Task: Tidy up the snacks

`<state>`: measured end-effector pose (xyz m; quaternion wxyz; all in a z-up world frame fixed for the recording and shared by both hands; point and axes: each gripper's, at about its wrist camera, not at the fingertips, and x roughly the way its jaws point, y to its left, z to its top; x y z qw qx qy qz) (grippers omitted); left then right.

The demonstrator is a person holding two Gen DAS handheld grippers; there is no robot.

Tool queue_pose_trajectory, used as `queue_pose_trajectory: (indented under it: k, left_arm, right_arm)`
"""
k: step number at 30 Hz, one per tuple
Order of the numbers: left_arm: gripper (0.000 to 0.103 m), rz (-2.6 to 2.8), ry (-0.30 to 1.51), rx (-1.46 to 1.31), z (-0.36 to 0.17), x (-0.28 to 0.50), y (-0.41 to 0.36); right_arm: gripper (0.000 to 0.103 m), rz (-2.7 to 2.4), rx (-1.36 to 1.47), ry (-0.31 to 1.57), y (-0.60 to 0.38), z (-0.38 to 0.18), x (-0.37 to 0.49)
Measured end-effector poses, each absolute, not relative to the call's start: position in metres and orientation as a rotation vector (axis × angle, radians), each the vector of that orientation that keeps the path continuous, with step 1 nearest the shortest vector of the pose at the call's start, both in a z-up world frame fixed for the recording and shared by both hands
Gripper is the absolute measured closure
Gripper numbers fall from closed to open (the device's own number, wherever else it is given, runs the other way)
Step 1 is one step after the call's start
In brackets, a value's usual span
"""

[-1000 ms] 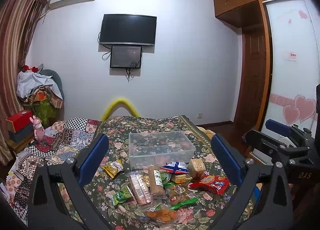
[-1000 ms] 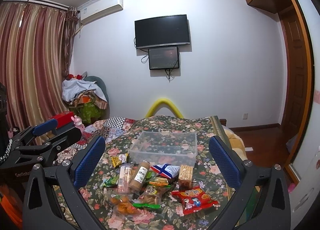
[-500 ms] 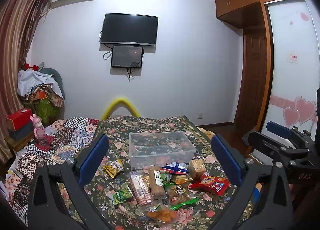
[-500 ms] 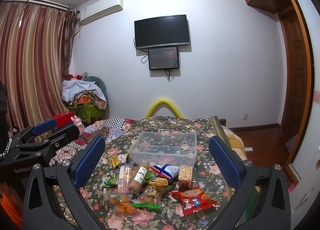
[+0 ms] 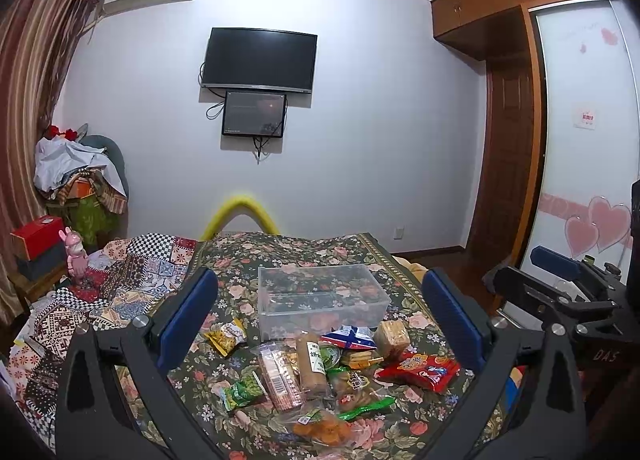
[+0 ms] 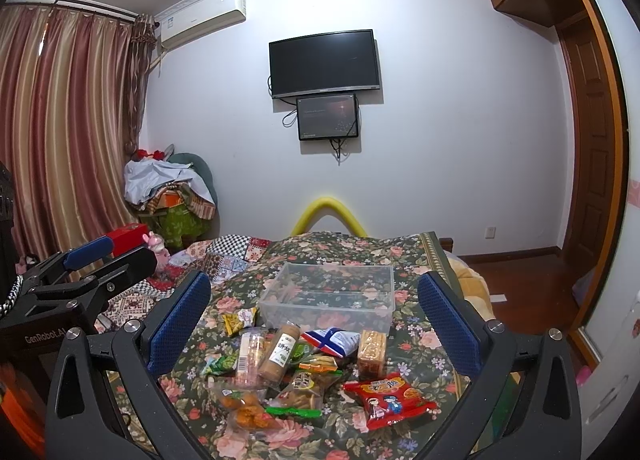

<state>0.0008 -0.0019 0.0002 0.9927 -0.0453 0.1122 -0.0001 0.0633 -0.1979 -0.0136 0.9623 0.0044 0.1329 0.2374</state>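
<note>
Snacks (image 5: 320,372): heaped on bed (image 5: 248,260), just before clear bin (image 5: 320,296), free cloth all round. Biscuit tube (image 6: 280,352) long axis points toward bin. Left hand-held gripper (image 5: 320,320) and right hand-held gripper (image 6: 316,320): both spread wide, holding nothing, above heap.

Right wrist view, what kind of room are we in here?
Most likely a home bedroom: a wall-mounted TV, striped curtains under an air conditioner, and a floral bedspread where the snacks and a clear plastic box sit.
</note>
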Motion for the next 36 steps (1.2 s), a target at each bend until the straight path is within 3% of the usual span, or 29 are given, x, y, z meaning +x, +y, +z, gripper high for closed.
queue_pose_trajectory:
  k: [13,22,36]
  left_arm:
    - [0.000,-0.007,0.260,-0.089,-0.009,0.010,-0.003]
    - [0.001,0.005,0.366,-0.056,-0.038,0.032,0.008]
    - [0.027,-0.012,0.663,-0.071,-0.120,0.075,0.016]
  right_arm:
    - [0.000,0.468,0.004,0.295,-0.199,-0.019,0.068]
    - [0.000,0.412,-0.011,0.427,-0.218,-0.054,0.092]
    - [0.000,0.368,-0.009,0.659,-0.246,-0.111,0.132]
